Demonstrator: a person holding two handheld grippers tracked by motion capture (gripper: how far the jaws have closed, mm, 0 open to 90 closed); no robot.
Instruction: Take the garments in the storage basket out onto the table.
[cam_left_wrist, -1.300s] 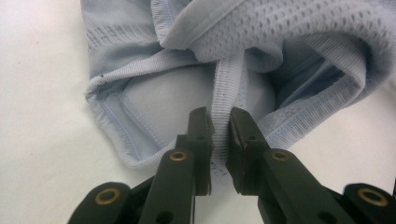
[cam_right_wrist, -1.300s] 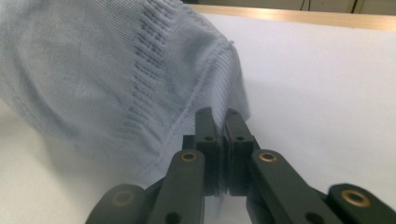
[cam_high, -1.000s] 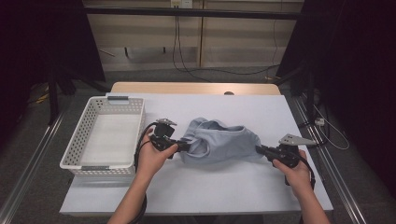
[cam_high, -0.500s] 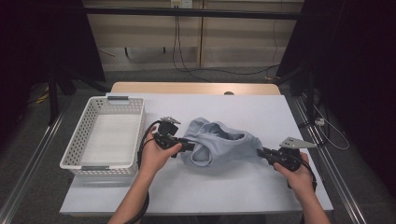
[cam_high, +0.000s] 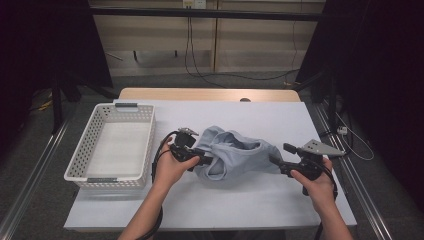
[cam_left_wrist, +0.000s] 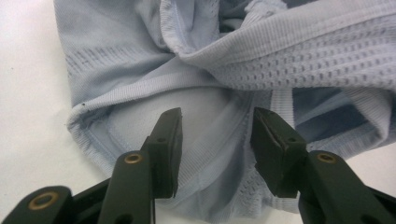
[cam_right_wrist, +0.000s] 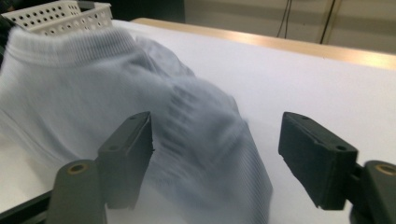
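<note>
Item one: light blue garment, knitted, ribbed and mesh-patterned bands. It is lying crumpled near the middle of the white table, and every place below is being given from it.

Item two: left gripper, sitting at the garment's left edge, held in the person's left hand. In the left gripper view its jaws are standing partly apart with cloth lying under and between them, but the pads are not pressing on it. They have just been opening, and the garment is resting loose.

Item three: right gripper, sitting just off the garment's right end, held in the person's right hand. In the right gripper view its jaws are standing wide apart, having just been opening. The blurred cloth is showing between them, and no pad is touching it. A grey three-cornered plate is riding on top of this gripper.

Item four: white perforated basket, standing to the left of the garment, beyond the left gripper, near but apart from the cloth. Its corner is also showing past the garment in the right gripper view.

Item five: wooden table edge, running along the far side, well apart from the garment.
</note>
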